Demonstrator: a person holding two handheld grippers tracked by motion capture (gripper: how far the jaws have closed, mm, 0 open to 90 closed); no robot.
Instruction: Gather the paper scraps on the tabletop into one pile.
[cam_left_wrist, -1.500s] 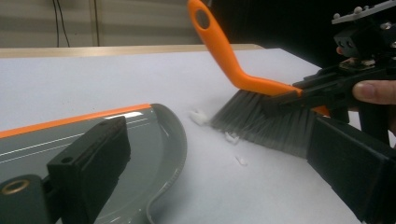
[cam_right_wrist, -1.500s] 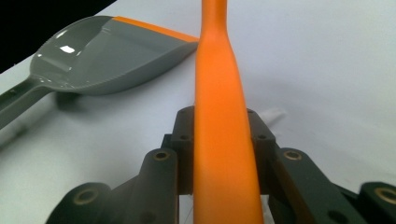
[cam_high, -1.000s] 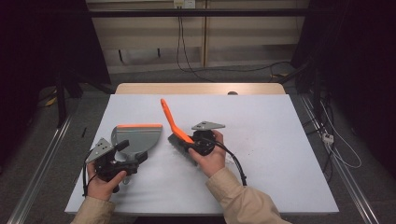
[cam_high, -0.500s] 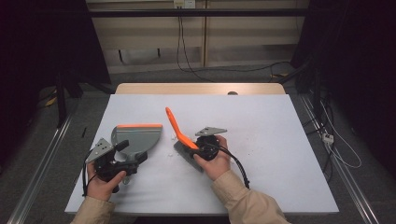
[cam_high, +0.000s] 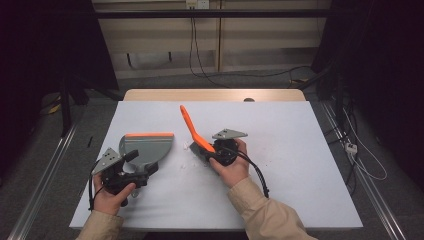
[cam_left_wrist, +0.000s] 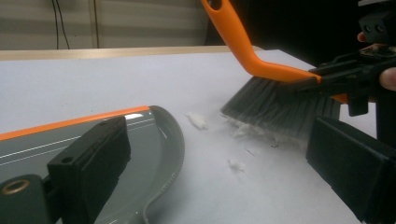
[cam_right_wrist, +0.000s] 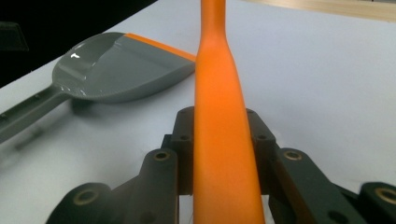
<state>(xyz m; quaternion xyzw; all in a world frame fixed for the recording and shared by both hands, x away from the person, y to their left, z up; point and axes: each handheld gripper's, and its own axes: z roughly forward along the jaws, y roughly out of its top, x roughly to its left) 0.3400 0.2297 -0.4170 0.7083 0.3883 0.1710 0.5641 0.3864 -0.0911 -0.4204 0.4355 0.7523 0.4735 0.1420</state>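
The right gripper (cam_high: 212, 152) is clamping the brush (cam_high: 196, 137) by the lower part of its orange handle, jaws closed tight on either side of it as the right gripper view is showing (cam_right_wrist: 219, 154). The handle is rising at a slant away from the person, toward the far left. The grey bristles (cam_left_wrist: 275, 105) are resting on the white table (cam_high: 300, 145), tips splaying against the surface.

The dustpan (cam_high: 146, 150) is lying flat on the table to the left of the brush, near but apart from it, its orange lip (cam_high: 149, 135) pointing to the far side. The left gripper (cam_high: 134, 162) is sitting at the pan's near end, where the handle is; in the left gripper view one jaw is lying over the grey tray (cam_left_wrist: 140, 154) and the other is standing off to the right over bare table (a wide gap, nothing pressed between the pads), so the gripper is standing open.

Small white scraps (cam_left_wrist: 236, 164) are lying on the table between pan and bristles, some touching the bristle tips.
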